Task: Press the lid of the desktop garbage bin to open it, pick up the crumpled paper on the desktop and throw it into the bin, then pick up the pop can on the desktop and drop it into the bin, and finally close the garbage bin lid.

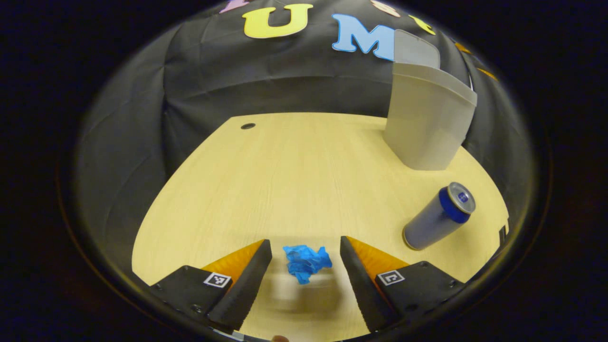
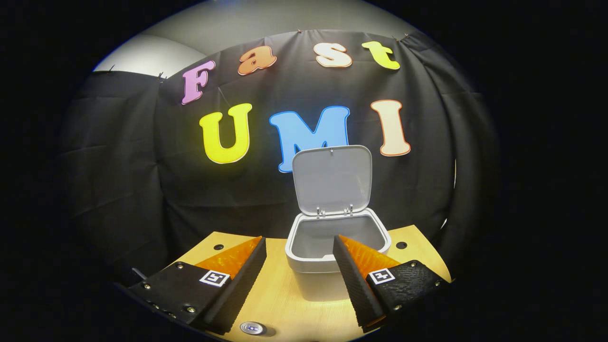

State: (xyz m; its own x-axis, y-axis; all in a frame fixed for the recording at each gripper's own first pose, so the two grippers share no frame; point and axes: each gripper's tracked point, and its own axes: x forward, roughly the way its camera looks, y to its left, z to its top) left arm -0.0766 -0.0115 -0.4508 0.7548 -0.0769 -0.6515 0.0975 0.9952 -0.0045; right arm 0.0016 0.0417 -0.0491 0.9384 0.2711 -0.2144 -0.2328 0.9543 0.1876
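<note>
A crumpled blue paper (image 1: 307, 262) lies on the wooden desktop between the fingers of my left gripper (image 1: 306, 251), which is open and hovers just above the desk around it. A grey and blue pop can (image 1: 439, 216) stands to the right of that gripper. The pale garbage bin (image 1: 425, 118) stands at the far right with its lid (image 1: 416, 49) raised. In the right gripper view the bin (image 2: 327, 259) sits straight ahead, its lid (image 2: 331, 179) upright and its inside bare. My right gripper (image 2: 299, 247) is open in front of the bin, above its rim. The can's top (image 2: 252, 327) shows below.
The desk (image 1: 294, 180) has a small round hole (image 1: 248, 126) at the far left corner. Two more desk holes (image 2: 218, 247) (image 2: 401, 245) flank the bin. Black cloth walls close the booth behind and at the sides.
</note>
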